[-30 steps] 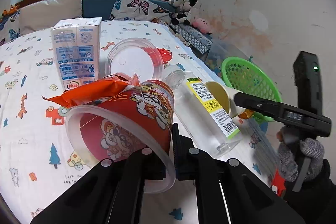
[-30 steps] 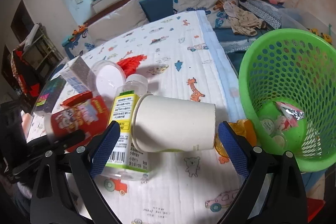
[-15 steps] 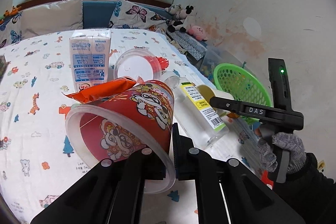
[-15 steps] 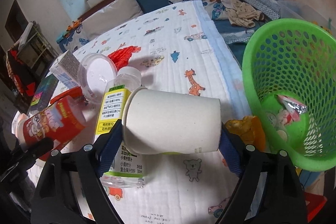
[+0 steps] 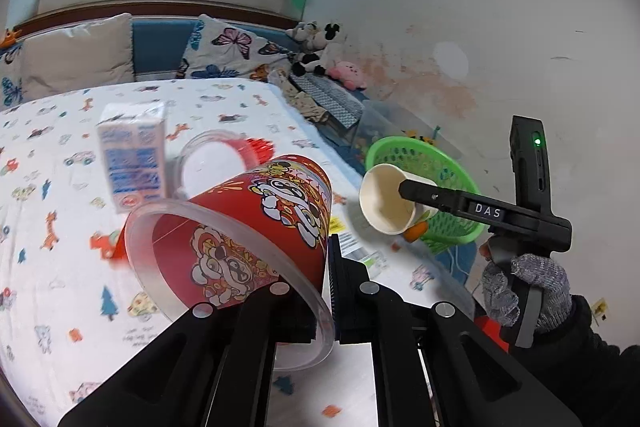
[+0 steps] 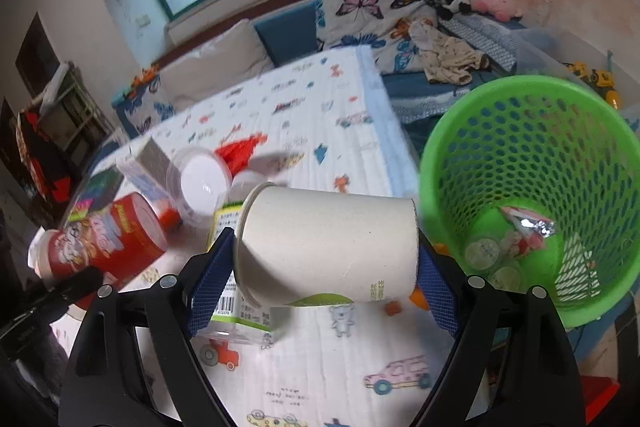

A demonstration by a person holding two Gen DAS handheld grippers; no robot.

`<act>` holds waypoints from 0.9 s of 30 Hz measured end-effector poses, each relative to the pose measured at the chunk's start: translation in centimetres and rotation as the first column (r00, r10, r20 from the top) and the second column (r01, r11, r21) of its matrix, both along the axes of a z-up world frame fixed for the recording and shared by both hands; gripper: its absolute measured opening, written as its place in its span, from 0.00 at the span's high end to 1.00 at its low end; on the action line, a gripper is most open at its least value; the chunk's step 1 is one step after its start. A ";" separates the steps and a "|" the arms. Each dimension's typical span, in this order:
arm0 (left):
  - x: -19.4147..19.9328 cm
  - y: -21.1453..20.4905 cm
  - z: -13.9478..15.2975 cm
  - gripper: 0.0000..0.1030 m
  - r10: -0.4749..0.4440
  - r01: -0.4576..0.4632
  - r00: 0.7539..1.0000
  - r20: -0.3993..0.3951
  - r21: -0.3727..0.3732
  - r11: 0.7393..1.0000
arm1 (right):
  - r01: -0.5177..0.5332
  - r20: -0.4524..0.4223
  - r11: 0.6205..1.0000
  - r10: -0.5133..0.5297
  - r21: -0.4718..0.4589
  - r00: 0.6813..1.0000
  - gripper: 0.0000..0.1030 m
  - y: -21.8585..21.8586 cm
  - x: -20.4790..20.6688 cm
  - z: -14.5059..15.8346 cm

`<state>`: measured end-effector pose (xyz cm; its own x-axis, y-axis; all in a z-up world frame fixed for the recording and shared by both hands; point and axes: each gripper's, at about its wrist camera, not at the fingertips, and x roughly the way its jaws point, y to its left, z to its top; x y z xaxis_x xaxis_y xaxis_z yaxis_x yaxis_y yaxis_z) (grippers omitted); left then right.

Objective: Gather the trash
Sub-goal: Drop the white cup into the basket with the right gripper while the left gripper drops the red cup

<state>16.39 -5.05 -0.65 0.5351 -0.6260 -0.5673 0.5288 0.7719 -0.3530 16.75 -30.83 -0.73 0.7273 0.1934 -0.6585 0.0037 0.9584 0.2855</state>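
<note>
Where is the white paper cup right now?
In the right wrist view the white paper cup lies sideways, clamped between the right tongs, just left of the green basket.

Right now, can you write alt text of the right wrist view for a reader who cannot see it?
The right tool grips a white paper cup end to end, lying sideways above a cartoon-print bedsheet. A green mesh basket with wrappers inside stands at right; a red printed cup is at left.
</note>
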 end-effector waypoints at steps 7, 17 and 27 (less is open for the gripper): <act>1.8 -4.1 1.1 0.95 -0.062 0.062 0.998 0.000 -0.001 0.998 | 0.114 0.017 0.993 -0.114 -0.020 0.993 0.18 -5.5 -0.6 0.9; 4.3 -11.7 2.2 0.95 -0.164 0.164 0.986 -0.001 0.035 0.986 | 0.253 -0.026 0.967 -0.253 -0.033 0.967 0.18 -12.5 -0.8 -1.1; 5.9 -18.8 2.3 0.95 -0.235 0.235 0.972 -0.013 0.095 0.967 | 0.292 -0.066 0.955 -0.295 -0.051 0.953 0.16 -15.6 -1.3 -3.4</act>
